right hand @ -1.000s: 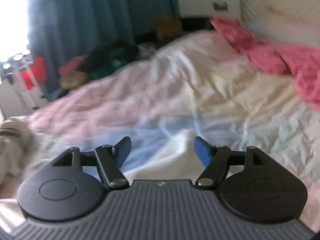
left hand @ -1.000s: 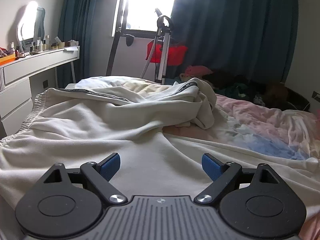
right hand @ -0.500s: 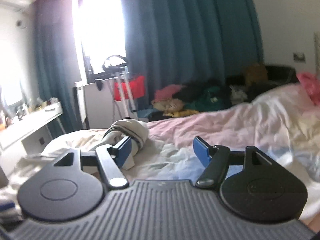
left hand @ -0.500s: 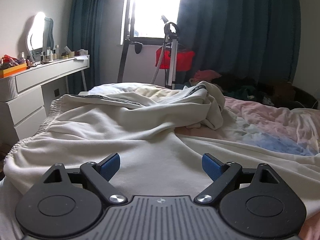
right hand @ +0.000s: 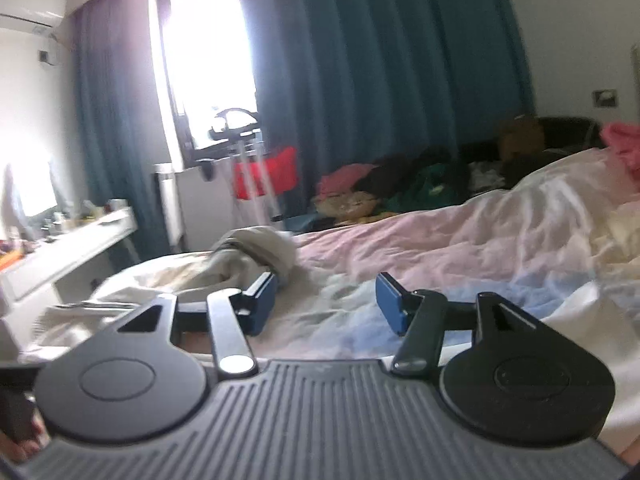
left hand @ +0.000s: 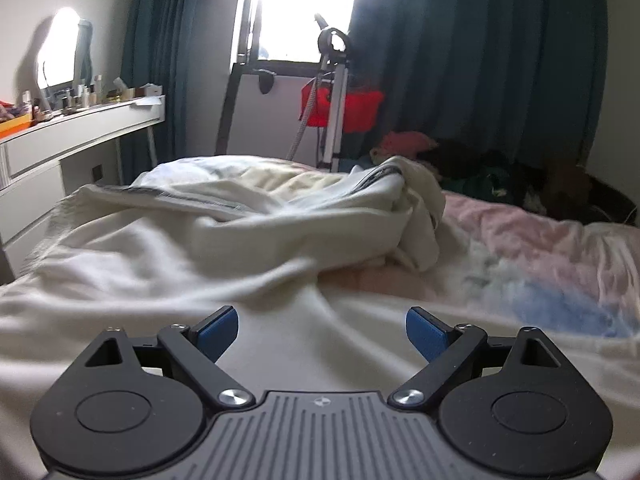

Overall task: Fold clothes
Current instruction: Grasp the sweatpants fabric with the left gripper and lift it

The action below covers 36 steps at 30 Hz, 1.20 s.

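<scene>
Cream sweatshirt [left hand: 208, 264] spread rumpled across the pastel duvet [left hand: 540, 248], left gripper [left hand: 322, 330] above it with jaws wide apart and empty, right gripper [right hand: 326, 298] over the bed – jaws just narrowing, nothing between, no legible writing.

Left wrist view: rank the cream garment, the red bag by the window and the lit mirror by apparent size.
1. cream garment, nearest the camera, so flattered
2. red bag
3. lit mirror, close to the bag; unsure
</scene>
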{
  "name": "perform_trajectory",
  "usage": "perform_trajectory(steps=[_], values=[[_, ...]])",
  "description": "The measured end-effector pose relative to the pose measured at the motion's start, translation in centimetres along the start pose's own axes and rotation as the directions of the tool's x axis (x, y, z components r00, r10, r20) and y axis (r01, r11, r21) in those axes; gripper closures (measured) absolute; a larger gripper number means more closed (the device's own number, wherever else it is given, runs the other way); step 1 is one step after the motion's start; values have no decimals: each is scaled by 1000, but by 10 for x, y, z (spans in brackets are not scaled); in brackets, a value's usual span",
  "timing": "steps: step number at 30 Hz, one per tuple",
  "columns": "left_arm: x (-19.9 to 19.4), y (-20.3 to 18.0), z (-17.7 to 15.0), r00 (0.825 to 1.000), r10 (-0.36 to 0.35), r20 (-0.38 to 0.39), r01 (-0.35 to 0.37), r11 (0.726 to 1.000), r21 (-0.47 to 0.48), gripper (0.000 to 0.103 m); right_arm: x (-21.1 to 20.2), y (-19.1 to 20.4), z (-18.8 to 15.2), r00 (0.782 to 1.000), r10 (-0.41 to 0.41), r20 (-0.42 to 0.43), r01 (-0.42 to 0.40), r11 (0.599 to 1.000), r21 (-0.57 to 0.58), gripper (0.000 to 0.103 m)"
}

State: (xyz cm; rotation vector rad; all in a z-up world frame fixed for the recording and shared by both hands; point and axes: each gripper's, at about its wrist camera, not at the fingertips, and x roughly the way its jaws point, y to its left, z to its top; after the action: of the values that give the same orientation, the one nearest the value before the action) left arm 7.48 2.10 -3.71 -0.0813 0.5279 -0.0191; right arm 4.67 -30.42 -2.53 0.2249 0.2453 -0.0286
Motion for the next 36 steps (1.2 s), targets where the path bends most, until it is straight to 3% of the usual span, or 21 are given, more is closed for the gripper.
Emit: perform_trajectory(steps=[3, 7, 15, 18, 21, 23, 25, 27, 28, 30, 31, 32, 33, 35, 36], values=[[29, -17, 12, 1000, -5, -4, 5, 1000, 7, 11, 6, 1, -1, 999, -28, -24, 27, 998, -48, 61], [76, -47, 22, 999, -23, -37, 23, 1000, 2, 10, 16, 5, -5, 997, -67, -39, 63, 995, -81, 69], [185, -116, 40, 996, -32, -83, 33, 999, 7, 10, 31, -8, -13, 992, -115, -51, 116, 993, 9, 69], [223, -142, 48, 996, -41, -78, 46, 997, 62, 3, 45, -19, -15, 988, -134, -73, 140, 987, 85, 75], [263, -164, 55, 995, 39, -94, -28, 993, 111, 1, 60, -23, -21, 986, -149, -76, 156, 983, 102, 75], [285, -173, 58, 985, 145, -96, -132, 982, 133, 0, 73, -27, -29, 983, -151, -106, 162, 981, 106, 75], [304, -180, 59, 958, 274, -86, -258, 953, 159, 1, 86, -31, -37, 978, -152, -141, 168, 979, 114, 75], [323, -188, 61, 918, 390, -74, -372, 909, 187, 0, 97, -35, -44, 973, -150, -173, 173, 976, 130, 75], [330, -191, 60, 909, 411, -70, -390, 897, 208, 1, 100, -38, -45, 972, -148, -184, 175, 975, 140, 75], [340, -189, 59, 904, 423, -63, -404, 893, 199, 9, 102, -40, -47, 972, -143, -187, 172, 974, 150, 77], [342, -186, 61, 912, 405, -65, -388, 903, 184, 36, 103, -41, -47, 972, -141, -187, 171, 973, 153, 77], [342, -187, 63, 923, 377, -71, -358, 914, 192, 73, 103, -41, -48, 973, -144, -182, 172, 974, 149, 78], [342, -187, 66, 934, 349, -78, -329, 923, 201, 80, 103, -41, -48, 973, -147, -177, 173, 974, 146, 78], [333, -189, 74, 954, 290, -74, -268, 939, 218, 84, 103, -41, -48, 972, -146, -183, 176, 972, 157, 78], [322, -190, 82, 971, 226, -73, -207, 957, 201, 84, 102, -42, -48, 972, -143, -186, 174, 971, 163, 78]])
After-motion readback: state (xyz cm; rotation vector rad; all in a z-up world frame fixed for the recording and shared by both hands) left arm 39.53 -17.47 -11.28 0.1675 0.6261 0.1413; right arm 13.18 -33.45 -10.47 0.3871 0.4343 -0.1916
